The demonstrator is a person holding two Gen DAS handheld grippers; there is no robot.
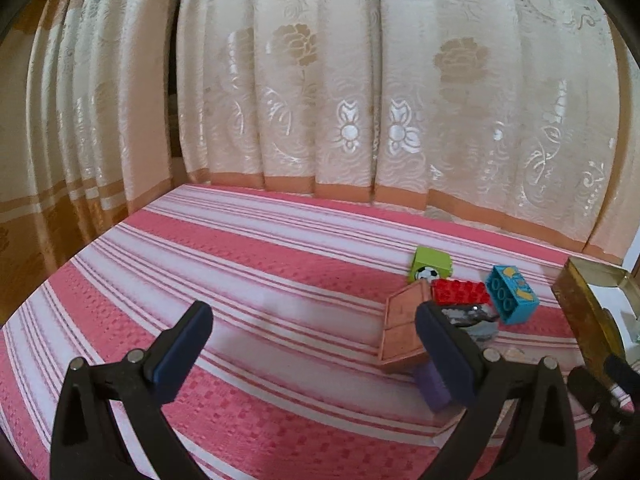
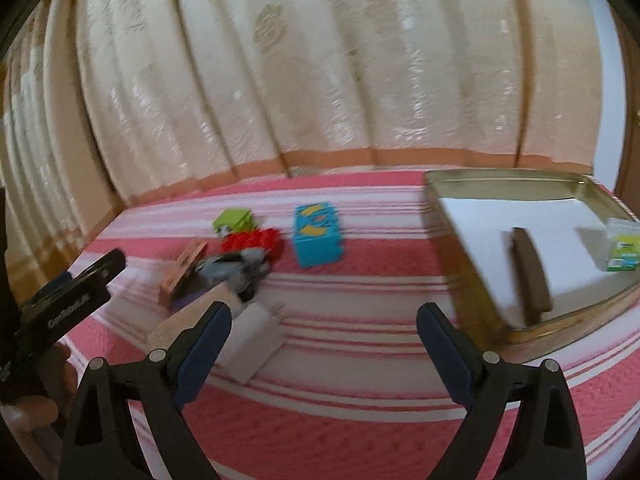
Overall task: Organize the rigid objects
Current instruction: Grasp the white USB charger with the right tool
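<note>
Toy pieces lie on a pink-and-white striped cloth: a green block with a football picture (image 1: 431,266) (image 2: 233,220), a red studded brick (image 1: 460,291) (image 2: 251,240), a blue block (image 1: 511,294) (image 2: 318,234), a brown flat panel (image 1: 402,328) (image 2: 185,268), a grey piece (image 1: 478,322) (image 2: 236,270), a purple piece (image 1: 434,386) and a white block (image 2: 256,334). My left gripper (image 1: 314,354) is open and empty, left of the pile. My right gripper (image 2: 324,354) is open and empty, between the pile and a gold tin tray (image 2: 460,240).
The tray (image 1: 584,308) has a white lining and holds a brown bar (image 2: 530,274) and a small green-and-white pack (image 2: 622,250). A cream flowered curtain (image 1: 360,80) hangs behind the cloth. The left gripper's body (image 2: 68,300) shows at the left of the right wrist view.
</note>
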